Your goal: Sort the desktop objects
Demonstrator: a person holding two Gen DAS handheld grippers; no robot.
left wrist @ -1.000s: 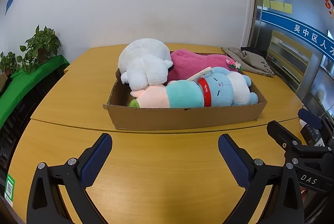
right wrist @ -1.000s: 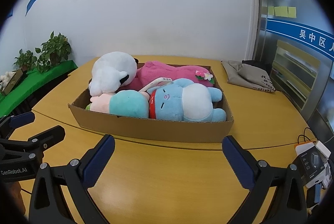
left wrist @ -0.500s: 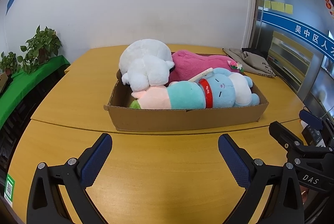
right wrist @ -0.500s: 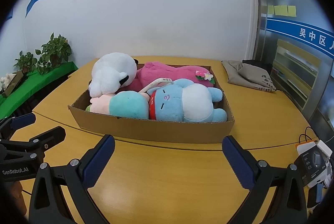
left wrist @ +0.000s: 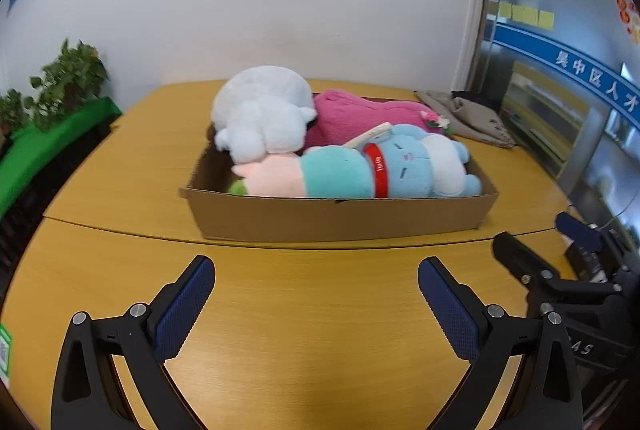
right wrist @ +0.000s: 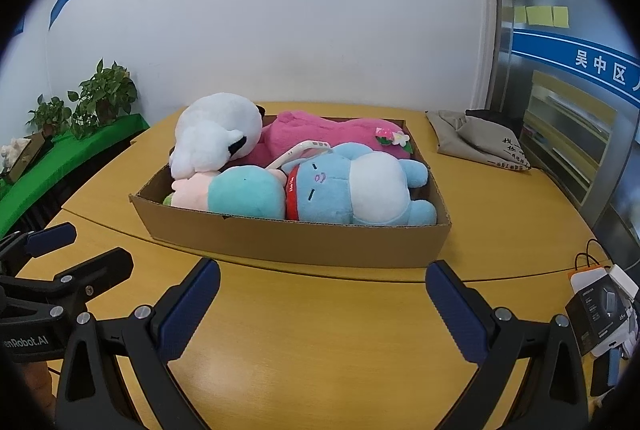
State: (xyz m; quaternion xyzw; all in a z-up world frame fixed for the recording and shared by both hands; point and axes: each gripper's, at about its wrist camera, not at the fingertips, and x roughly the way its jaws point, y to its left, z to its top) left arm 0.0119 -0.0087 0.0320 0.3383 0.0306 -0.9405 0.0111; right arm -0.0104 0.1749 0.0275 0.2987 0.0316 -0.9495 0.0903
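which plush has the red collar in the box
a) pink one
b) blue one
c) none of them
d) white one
b, the red band sits around the neck of the blue plush, lying at the front of the cardboard box beside the white plush.

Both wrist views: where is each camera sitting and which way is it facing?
Left wrist: on the open left gripper, over the table, facing the cardboard box; right gripper at right edge.
Right wrist: on the open right gripper, facing the same box; left gripper at left edge.
Shared: the box, white plush.
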